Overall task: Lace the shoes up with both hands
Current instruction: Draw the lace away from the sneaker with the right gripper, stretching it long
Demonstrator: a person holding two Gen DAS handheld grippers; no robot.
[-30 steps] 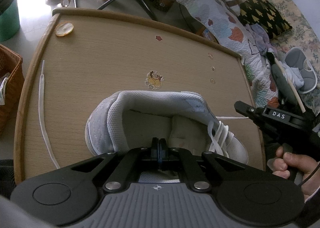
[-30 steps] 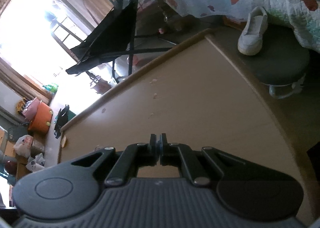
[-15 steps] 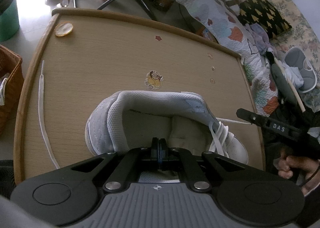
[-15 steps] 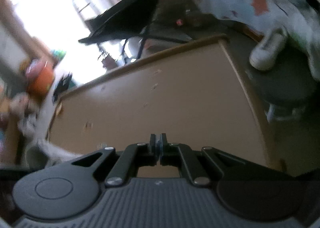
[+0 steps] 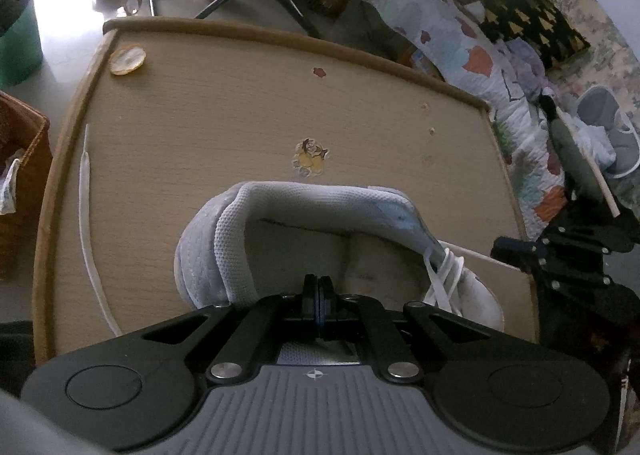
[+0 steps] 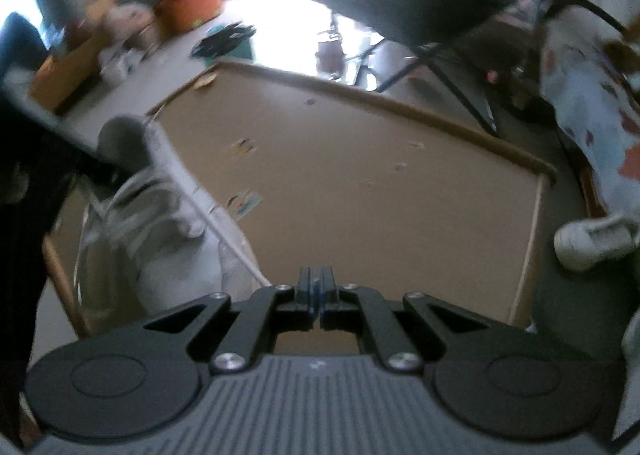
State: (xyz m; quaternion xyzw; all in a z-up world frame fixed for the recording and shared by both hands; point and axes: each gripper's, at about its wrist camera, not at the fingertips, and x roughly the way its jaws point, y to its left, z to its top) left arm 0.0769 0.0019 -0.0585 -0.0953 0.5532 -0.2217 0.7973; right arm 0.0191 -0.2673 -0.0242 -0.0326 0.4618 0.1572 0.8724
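From the left wrist view, the left hand-held gripper (image 5: 319,305) has its jaws pressed together on the near rim of the white shoe (image 5: 320,231), apparently pinning it to the worktop (image 5: 224,115) so it cannot slide while the lace is pulled. The shoe lies straight ahead of this gripper, opening upward, toe off to the right. A taut lace (image 5: 472,255) runs from the eyelets to the right hand-held gripper (image 5: 516,249) beside the toe; the tension suggests the lace is being drawn snug. A second, loose lace (image 5: 86,215) lies well to the left, near the worktop edge.

From the right wrist view, which is blurred, the right hand-held gripper (image 6: 316,297) is closed, jaws together. The lace (image 6: 224,235) stretches from the shoe (image 6: 160,223), left of it, toward its tips, so it seems pinched there, though the contact itself is unclear.
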